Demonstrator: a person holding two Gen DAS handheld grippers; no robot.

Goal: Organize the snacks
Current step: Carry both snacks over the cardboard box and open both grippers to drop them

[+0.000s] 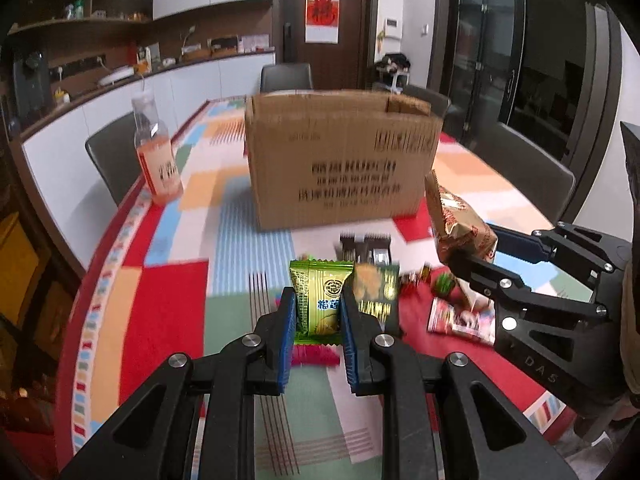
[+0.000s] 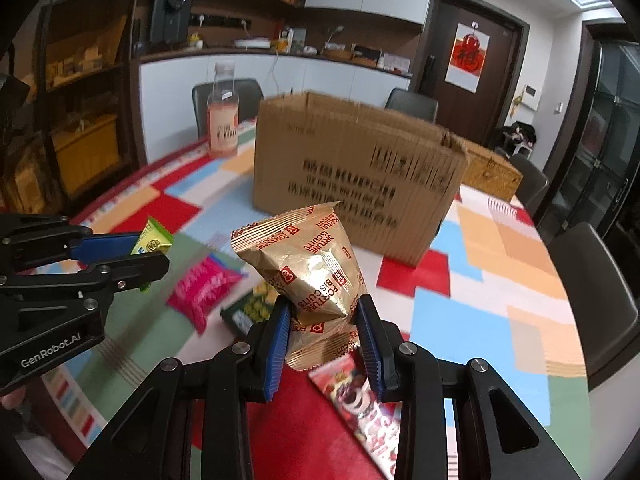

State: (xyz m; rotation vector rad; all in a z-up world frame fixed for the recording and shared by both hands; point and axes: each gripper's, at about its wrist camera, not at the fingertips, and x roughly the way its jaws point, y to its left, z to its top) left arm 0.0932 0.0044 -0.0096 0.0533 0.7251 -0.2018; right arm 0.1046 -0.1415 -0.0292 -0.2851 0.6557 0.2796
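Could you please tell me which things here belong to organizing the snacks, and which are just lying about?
Job: green snack packet in left gripper; gold biscuit packet in right gripper; cardboard box; pink packet.

Lying about: bottle, chairs.

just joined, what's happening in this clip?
A person with a gripper in each hand is sorting snacks at a table. The left gripper is shut on a green packet; the right gripper is shut on a gold biscuit bag. Both are held above the tablecloth, in front of an open cardboard box. More snacks, such as a pink packet, lie on the table.
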